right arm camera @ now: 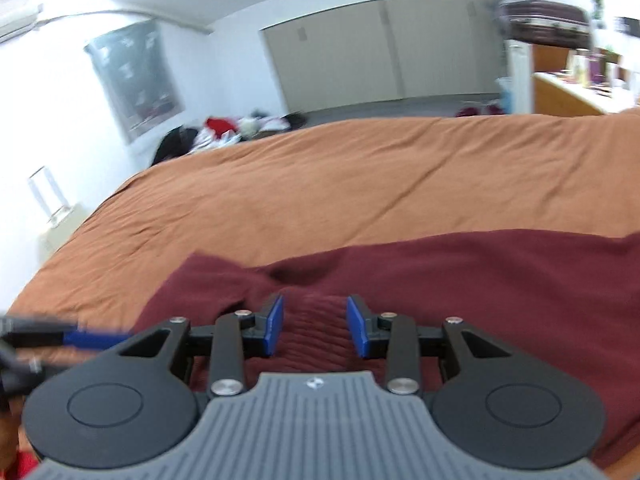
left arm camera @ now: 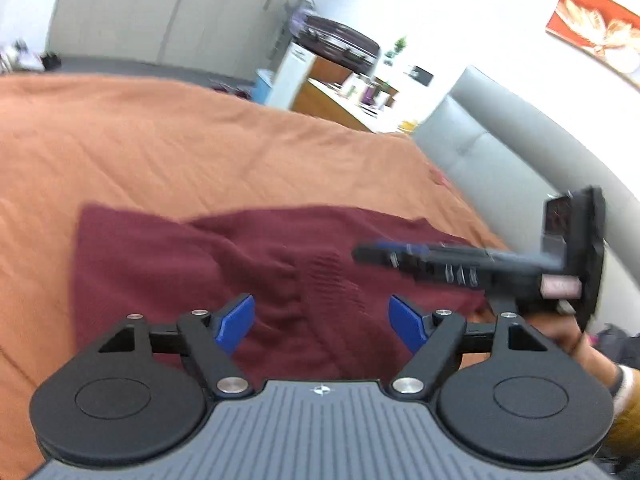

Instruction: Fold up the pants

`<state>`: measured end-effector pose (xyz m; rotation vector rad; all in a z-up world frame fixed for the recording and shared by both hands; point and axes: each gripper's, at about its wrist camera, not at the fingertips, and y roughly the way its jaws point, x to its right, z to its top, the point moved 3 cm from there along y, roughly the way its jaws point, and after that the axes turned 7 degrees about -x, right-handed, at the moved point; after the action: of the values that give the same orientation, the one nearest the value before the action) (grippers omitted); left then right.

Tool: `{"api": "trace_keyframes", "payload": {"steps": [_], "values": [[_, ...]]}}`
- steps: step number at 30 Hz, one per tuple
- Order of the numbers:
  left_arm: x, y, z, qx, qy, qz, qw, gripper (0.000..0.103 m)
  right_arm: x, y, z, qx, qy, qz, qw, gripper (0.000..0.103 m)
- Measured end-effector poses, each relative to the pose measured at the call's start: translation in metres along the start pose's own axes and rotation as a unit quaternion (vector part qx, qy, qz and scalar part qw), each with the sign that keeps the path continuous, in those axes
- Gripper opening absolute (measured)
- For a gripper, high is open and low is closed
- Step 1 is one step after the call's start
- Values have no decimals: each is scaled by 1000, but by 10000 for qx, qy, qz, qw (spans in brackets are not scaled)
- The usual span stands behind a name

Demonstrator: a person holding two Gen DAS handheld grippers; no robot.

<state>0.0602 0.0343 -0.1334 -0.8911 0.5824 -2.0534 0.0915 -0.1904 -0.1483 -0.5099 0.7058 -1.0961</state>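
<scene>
While both tools hang above the cloth, neither grips anything. Left gripper [left arm camera: 322, 322]: jaws spread wide, blue pads [left arm camera: 236, 322] clear of the fabric, nothing between them. Right gripper [right arm camera: 315, 326]: jaws partly parted, pads either side of a ribbed patch of cloth seen below, not pressing on it as far as the blurred frame shows. From the left wrist view the right tool shows side-on at the right, a hand [left arm camera: 560, 330] behind it.

Pants [left arm camera: 248, 276], dark maroon knit: lying on the bed's orange cover [left arm camera: 200, 148] toward its near edge, already doubled into a broad, roughly rectangular slab. One layer crosses on the slant, with a wrinkle running from the far edge of the garment toward the ribbed band. Far side of the bed is bare cover; grey headboard [left arm camera: 500, 160] beyond the right edge.

Judgement: a fold has been laid down and both tools are free for a fresh hold. To do the next fold well, take the two corners of one short end, both layers pinched together, lift level and evenly, carry across, and square the edges before letting go. Smooth the slant wrinkle first, or it sets into the stack.
</scene>
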Motion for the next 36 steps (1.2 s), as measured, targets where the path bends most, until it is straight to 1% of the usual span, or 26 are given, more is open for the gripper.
{"api": "trace_keyframes", "payload": {"steps": [2, 4, 5, 7, 8, 10, 11, 13, 14, 15, 16, 17, 19, 22, 24, 26, 27, 28, 29, 30, 31, 34, 36], "values": [[-12, 4, 7, -2, -49, 341, 9994, 90, -12, 12, -3, -162, -260, -78, 9995, 33], [-26, 15, 11, -75, -185, 531, 9984, 90, -20, 26, -8, -312, -473, -118, 9983, 33], [-34, 24, 12, -152, -278, 621, 9976, 90, -24, 36, -11, -406, -574, -215, 9973, 33], [-49, 45, 10, -393, -436, 680, 9960, 90, -24, 57, -20, -770, -690, -394, 9939, 33], [-54, 52, 5, -529, -504, 666, 9951, 89, -23, 67, -25, -873, -682, -445, 9928, 33], [-63, 71, -4, -753, -595, 606, 9935, 88, -18, 83, -34, -959, -724, -529, 9913, 34], [-65, 75, -9, -737, -557, 626, 9938, 89, -17, 92, -40, -989, -821, -555, 9901, 35], [-67, 86, -20, -698, -405, 737, 9940, 91, -15, 103, -49, -900, -943, -629, 9895, 37], [-67, 93, -25, -692, -302, 788, 9940, 95, -18, 106, -53, -805, -1057, -693, 9887, 39], [-66, 98, -29, -683, -204, 805, 9942, 103, -20, 108, -55, -746, -1154, -745, 9877, 41], [-65, 101, -33, -645, -105, 771, 9949, 103, -23, 109, -58, -683, -1209, -823, 9869, 41], [-63, 103, -36, -601, -48, 658, 9960, 103, -25, 110, -60, -631, -1231, -881, 9865, 42], [-60, 104, -36, -571, -41, 702, 9959, 103, -30, 109, -66, -518, -1343, -990, 9846, 42], [-57, 103, -36, -484, -118, 772, 9958, 103, -29, 109, -65, -486, -1370, -975, 9846, 43], [-57, 100, -35, -350, -194, 784, 9961, 103, -27, 109, -62, -485, -1351, -889, 9856, 45], [-54, 90, -28, -209, -529, 849, 9948, 103, -25, 101, -63, -328, -1373, -764, 9870, 45], [-52, 83, -23, -136, -697, 801, 9943, 103, -25, 95, -60, -285, -1437, -735, 9865, 45], [-48, 76, -17, -40, -831, 660, 9943, 103, -24, 83, -57, -188, -1408, -739, 9871, 47], [-42, 70, -9, 59, -896, 469, 9949, 103, -22, 70, -55, -40, -1256, -835, 9886, 50], [-35, 67, -2, 124, -885, 297, 9956, 103, -15, 56, -54, 107, -1043, -960, 9898, 57], [-27, 65, 5, 150, -812, 169, 9964, 103, -7, 43, -54, 207, -822, -1003, 9913, 60], [5, 79, 27, 75, -489, -143, 9987, 103, 36, 6, -62, 272, 52, -1184, 9926, 60], [31, 100, 39, -104, -287, -432, 9986, 103, 73, -21, -75, 395, 851, -1360, 9863, 60]]}}
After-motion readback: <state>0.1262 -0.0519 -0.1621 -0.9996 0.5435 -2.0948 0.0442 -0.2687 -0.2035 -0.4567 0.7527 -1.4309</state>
